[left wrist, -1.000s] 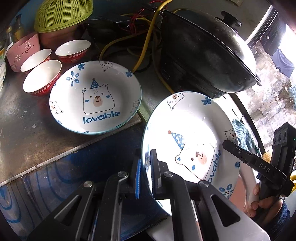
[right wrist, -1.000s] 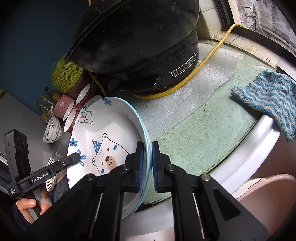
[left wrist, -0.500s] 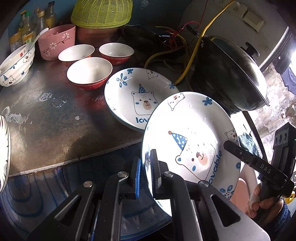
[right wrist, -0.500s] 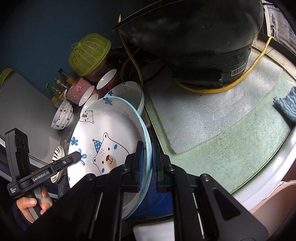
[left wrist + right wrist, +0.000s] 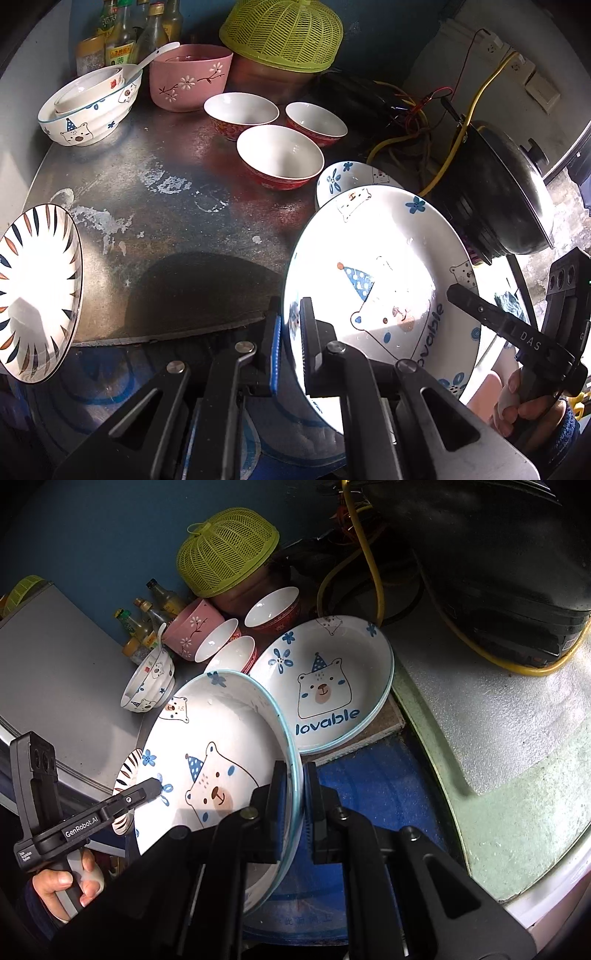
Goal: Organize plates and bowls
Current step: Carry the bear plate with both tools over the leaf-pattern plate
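Bear plate (image 5: 391,266), white, blue-rimmed, tilted

"lovable" on the flat bear plate (image 5: 325,686); "GenRobot.AI" on the left tongs (image 5: 290,805); "DAS" on the right tongs (image 5: 454,291).

Glossy glazed plate (image 5: 388,266); dull scuffed metal tabletop (image 5: 166,206)

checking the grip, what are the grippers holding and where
Both left gripper and right gripper pinch the bear plate at opposite edges of its rim.
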